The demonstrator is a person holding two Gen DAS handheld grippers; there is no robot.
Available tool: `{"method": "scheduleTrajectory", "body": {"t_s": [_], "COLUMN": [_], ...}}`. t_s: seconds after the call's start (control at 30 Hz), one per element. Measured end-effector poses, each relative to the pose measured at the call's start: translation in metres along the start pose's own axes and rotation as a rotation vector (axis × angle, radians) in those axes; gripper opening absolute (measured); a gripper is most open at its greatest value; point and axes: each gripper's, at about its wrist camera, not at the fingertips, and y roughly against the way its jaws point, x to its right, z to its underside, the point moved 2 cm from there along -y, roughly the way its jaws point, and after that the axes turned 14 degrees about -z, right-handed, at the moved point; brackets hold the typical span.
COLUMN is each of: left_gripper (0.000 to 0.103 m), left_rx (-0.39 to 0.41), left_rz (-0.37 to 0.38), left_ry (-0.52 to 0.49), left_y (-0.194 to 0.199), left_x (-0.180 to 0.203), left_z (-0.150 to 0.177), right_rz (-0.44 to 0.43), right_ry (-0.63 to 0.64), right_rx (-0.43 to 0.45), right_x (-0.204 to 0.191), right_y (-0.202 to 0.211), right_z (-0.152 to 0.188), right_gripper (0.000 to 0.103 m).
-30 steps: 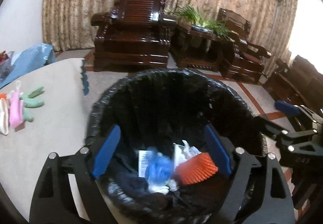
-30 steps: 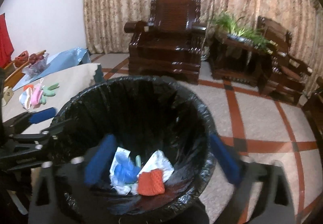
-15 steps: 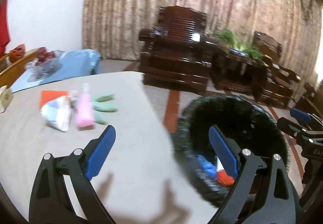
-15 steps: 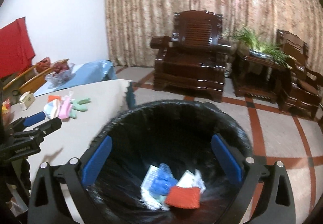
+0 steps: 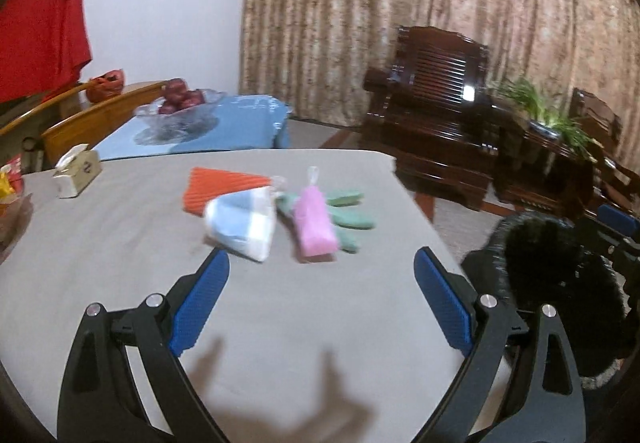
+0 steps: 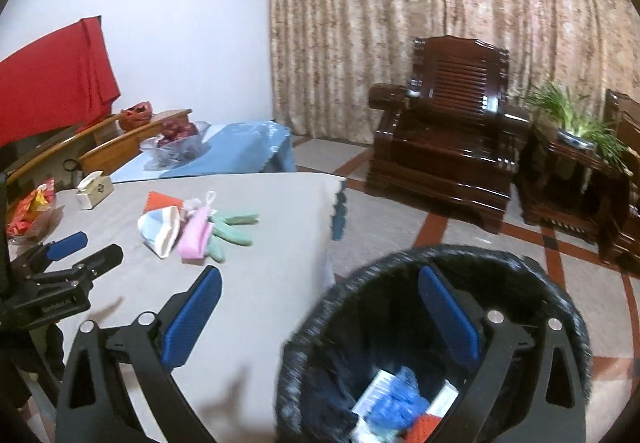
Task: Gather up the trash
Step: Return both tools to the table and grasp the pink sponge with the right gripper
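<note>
On the grey table [image 5: 120, 243] lies a small heap: an orange ribbed piece [image 5: 224, 189], a blue-and-white packet [image 5: 244, 229], a pink pouch [image 5: 314, 223] and a green glove [image 5: 348, 217]. My left gripper [image 5: 320, 299] is open and empty, just short of the heap. A black-lined trash bin [image 6: 440, 343] stands beside the table, holding blue, white and orange scraps [image 6: 400, 403]. My right gripper [image 6: 320, 307] is open and empty, straddling the table edge and the bin rim. The heap [image 6: 192, 227] and the left gripper [image 6: 64, 259] also show in the right wrist view.
A tissue box [image 5: 76, 173] and snack packets [image 5: 8, 187] sit at the table's left. Behind are a blue-covered table with a glass fruit bowl [image 5: 176, 111], wooden chairs, a dark armchair [image 6: 448, 139] and a plant stand [image 6: 576, 163].
Both grippers swung left, away from above the bin, toward the table. The left one now faces the heap; the bin has slid to the right of both views.
</note>
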Motion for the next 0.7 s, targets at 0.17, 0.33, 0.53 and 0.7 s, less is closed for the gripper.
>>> {"method": "scheduleTrajectory", "body": {"t_s": [0.17,0.33,0.53,0.7], "left_gripper": [0.091,0.091,0.091,0.091], "left_rx": [0.001,-0.003,-0.026,-0.060], "left_rz": [-0.047,-0.094,-0.158,-0.186], "left_ry": [0.021,0.048,0.063,0.079], "left_y": [-0.013,-0.037,-0.068,-0.091], "left_x": [-0.024,-0.047,-0.069,-0.084], "left_z": [-0.003,-0.012,-0.011,-0.004], "right_rz": [-0.035,-0.067,-0.108,-0.135], "right_ry": [0.013,0.022,0.022,0.047], "right_rx": [-0.011,-0.029,-0.071,-0.118], "right_x": [-0.016,-0.030,-0.047,-0.064], "right_y": [-0.029,-0.061,-0.110,-0.154], "right_z": [-0.007,-0.012,-0.012,-0.010], "right_gripper": [0.097,0.097,0.097,0.097]}}
